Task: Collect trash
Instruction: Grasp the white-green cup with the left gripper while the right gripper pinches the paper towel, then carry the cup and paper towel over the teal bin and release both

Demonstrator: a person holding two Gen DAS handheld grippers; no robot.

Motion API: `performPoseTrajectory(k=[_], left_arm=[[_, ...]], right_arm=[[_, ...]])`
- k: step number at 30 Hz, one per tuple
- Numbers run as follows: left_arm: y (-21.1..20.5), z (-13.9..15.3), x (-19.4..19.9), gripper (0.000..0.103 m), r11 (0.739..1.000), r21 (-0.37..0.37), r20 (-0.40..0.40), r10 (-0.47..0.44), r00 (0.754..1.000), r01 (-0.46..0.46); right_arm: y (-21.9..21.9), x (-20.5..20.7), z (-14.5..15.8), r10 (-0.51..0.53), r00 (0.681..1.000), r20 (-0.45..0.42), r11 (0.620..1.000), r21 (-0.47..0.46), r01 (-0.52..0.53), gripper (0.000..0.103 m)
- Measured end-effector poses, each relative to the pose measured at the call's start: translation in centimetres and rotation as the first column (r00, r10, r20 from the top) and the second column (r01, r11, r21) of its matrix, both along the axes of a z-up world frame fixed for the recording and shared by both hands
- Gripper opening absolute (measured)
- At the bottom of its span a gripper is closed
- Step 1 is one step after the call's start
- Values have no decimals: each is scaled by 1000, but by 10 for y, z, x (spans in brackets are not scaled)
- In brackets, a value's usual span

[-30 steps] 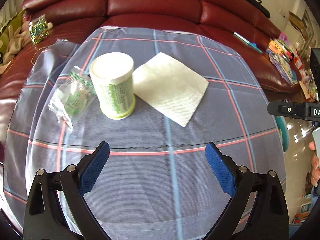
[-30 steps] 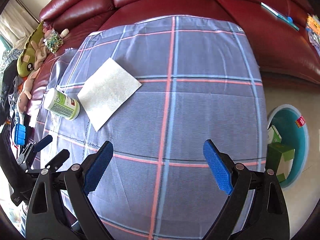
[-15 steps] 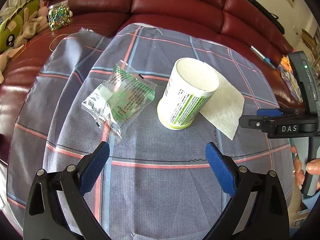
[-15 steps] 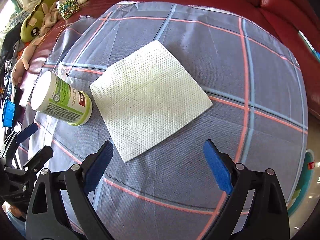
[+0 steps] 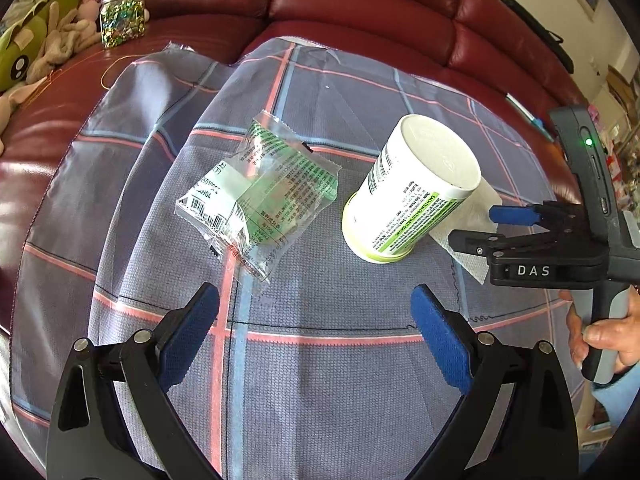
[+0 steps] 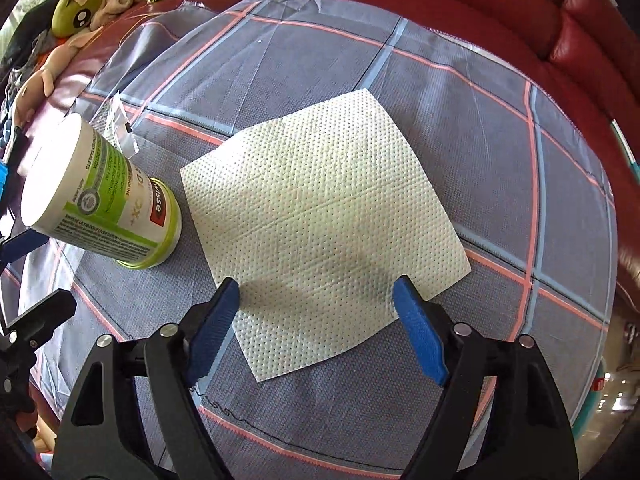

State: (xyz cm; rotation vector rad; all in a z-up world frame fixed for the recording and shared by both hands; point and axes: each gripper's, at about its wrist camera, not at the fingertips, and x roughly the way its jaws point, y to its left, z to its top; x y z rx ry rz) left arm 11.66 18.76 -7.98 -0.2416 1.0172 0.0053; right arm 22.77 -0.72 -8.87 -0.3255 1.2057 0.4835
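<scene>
A flat white paper napkin [image 6: 320,220] lies on the checked grey cloth [image 6: 460,120]. My right gripper [image 6: 316,284] hovers low over its near edge; the jaws are closing, the napkin lies below and between them, and the pads do not press on it. Left of the napkin stands a white and green bottle [image 6: 100,204], base up. In the left wrist view the bottle [image 5: 408,196] has a crumpled clear green wrapper [image 5: 260,192] to its left. My left gripper [image 5: 314,300] stands open in front of both, nothing between its fingers. The right gripper [image 5: 474,225] shows over the napkin [image 5: 472,216].
The cloth covers a table ringed by a red leather sofa [image 5: 360,8]. Plush toys [image 5: 48,52] and a jar of shiny bits [image 5: 120,16] sit on the sofa at the far left. A person's hand [image 5: 600,336] holds the right gripper's handle.
Both grippers have come in closer and lower. The left one swung left, facing wrapper and bottle. The right one reached the napkin's near edge and its jaws have narrowed.
</scene>
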Motion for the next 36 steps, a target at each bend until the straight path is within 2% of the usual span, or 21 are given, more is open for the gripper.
performPoseTrajectory(k=[1, 2, 3, 4, 7, 11, 18, 22, 24, 25, 26, 27, 36], left_arm=[[0, 0, 1, 96, 1000, -2, 0, -1, 1000, 1], [-1, 0, 1, 96, 1000, -3, 0, -3, 1000, 3], [-2, 0, 2, 96, 1000, -3, 0, -5, 1000, 5], [-3, 0, 4, 96, 1000, -3, 0, -7, 1000, 7], [-8, 2, 6, 96, 1000, 0, 6, -17, 1000, 17], [-18, 9, 14, 96, 1000, 7, 29, -29, 999, 29], [-44, 17, 41, 96, 996, 79, 73, -51, 996, 45], [-49, 16, 50, 96, 996, 79, 89, -37, 995, 30], [-49, 15, 53, 86, 998, 65, 93, -27, 995, 21], [-49, 15, 54, 74, 998, 54, 88, -28, 996, 24], [-50, 14, 56, 57, 999, 43, 80, -31, 996, 28], [-51, 12, 56, 54, 998, 48, 75, -31, 997, 27], [-75, 26, 46, 53, 992, 108, 79, -72, 994, 64]], right_arm=[[-2, 0, 2, 0, 1000, 5, 1000, 4, 0, 44], [-4, 0, 4, -4, 1000, 5, 1000, 7, 4, 33], [-8, 1, 5, -8, 1000, -8, 1000, 13, 8, 12], [-12, 1, 5, -15, 1000, -27, 999, 29, 16, 5], [-27, 0, 9, -51, 996, -70, 993, 100, 58, 3], [-49, -1, 30, -94, 993, -67, 979, 176, 105, 3], [-76, 5, 48, -159, 986, -53, 964, 209, 167, 3], [-85, 5, 45, -175, 982, -70, 959, 215, 186, 3], [-88, 5, 44, -177, 981, -76, 957, 221, 190, 3], [-90, 4, 44, -177, 981, -76, 957, 221, 190, 3], [-91, 3, 43, -177, 981, -78, 956, 223, 190, 3], [-91, 2, 43, -175, 981, -80, 955, 227, 189, 3], [-104, -7, 52, -177, 981, -77, 945, 266, 191, 3]])
